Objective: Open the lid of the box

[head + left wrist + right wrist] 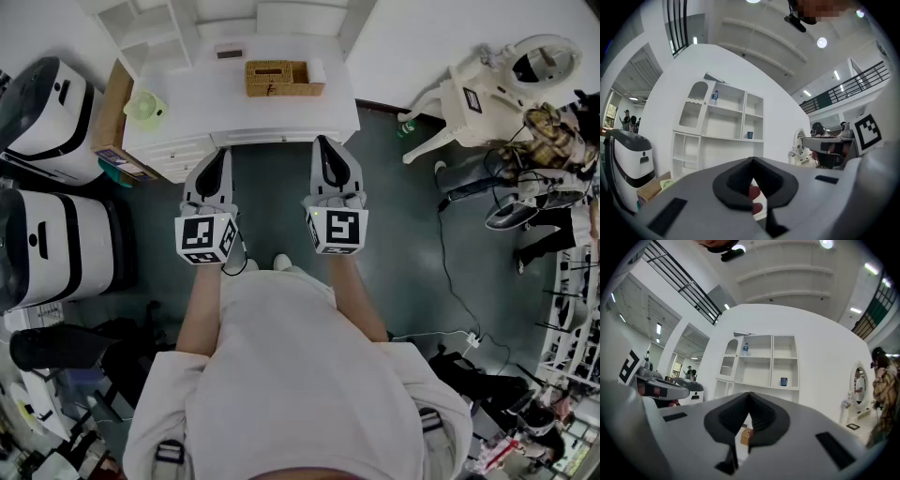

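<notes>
**Surface and room.** A white table stands against a white wall, with drawer fronts along its near left edge. It stands on a dark grey-green floor. A white shelf unit rises behind the table and carries a bottle and a blue cup.

**Task object.** The wicker box lies on the far half of the table, right of centre. Whether its lid is seated cannot be told. A small white block touches its right end, and a small dark item lies behind it to the left.

**Grippers.** The left gripper and the right gripper hang side by side over the floor, just short of the table's front edge and well apart from the box. Each gripper's jaws meet at the tips and hold nothing. The marker cubes sit at their rear ends, nearest the person.

**Surroundings.**
- A pale green object sits on the table's left end, with a cardboard box beside it.
- Two white-and-black machines stand at the left.
- A white dressing table with a round mirror stands at the right, with a person in a patterned jacket next to it.
- A cable runs across the floor.

**In the way.** The table's front edge and bare near half lie between the closed jaws and the box.
</notes>
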A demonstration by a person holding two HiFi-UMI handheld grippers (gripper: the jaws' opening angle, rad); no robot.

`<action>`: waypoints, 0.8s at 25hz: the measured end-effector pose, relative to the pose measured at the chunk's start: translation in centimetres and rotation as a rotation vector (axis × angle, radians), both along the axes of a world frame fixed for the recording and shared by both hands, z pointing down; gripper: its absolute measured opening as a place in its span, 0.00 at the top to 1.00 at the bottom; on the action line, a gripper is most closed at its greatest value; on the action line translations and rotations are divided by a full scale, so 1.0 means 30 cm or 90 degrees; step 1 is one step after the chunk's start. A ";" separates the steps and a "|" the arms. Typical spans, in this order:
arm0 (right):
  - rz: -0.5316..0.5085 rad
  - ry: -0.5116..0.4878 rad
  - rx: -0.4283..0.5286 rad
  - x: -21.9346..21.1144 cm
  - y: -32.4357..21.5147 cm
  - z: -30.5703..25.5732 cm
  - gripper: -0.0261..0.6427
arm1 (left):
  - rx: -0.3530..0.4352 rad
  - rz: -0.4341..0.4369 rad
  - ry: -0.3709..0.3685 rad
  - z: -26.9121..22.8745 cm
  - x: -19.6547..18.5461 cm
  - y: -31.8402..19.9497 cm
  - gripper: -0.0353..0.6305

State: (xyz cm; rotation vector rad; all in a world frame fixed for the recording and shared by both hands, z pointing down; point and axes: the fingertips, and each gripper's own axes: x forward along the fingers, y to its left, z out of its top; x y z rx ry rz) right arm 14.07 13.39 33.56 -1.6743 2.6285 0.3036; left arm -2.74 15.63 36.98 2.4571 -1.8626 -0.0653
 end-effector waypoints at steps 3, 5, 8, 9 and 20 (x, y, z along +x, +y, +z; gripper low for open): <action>0.001 0.003 0.004 0.008 -0.010 -0.003 0.97 | 0.000 -0.002 0.001 0.006 0.009 -0.007 0.95; 0.000 0.005 0.002 0.012 -0.015 0.002 0.97 | -0.001 -0.003 0.001 0.012 0.013 -0.010 0.95; 0.003 0.008 0.000 0.023 -0.019 0.008 0.97 | -0.004 -0.003 0.000 0.018 0.021 -0.013 0.95; 0.003 0.008 0.000 0.028 -0.021 0.010 0.97 | -0.005 -0.004 0.000 0.019 0.025 -0.014 0.95; -0.014 -0.016 -0.011 0.106 -0.094 0.091 0.97 | -0.012 -0.032 -0.021 0.057 0.046 -0.047 0.95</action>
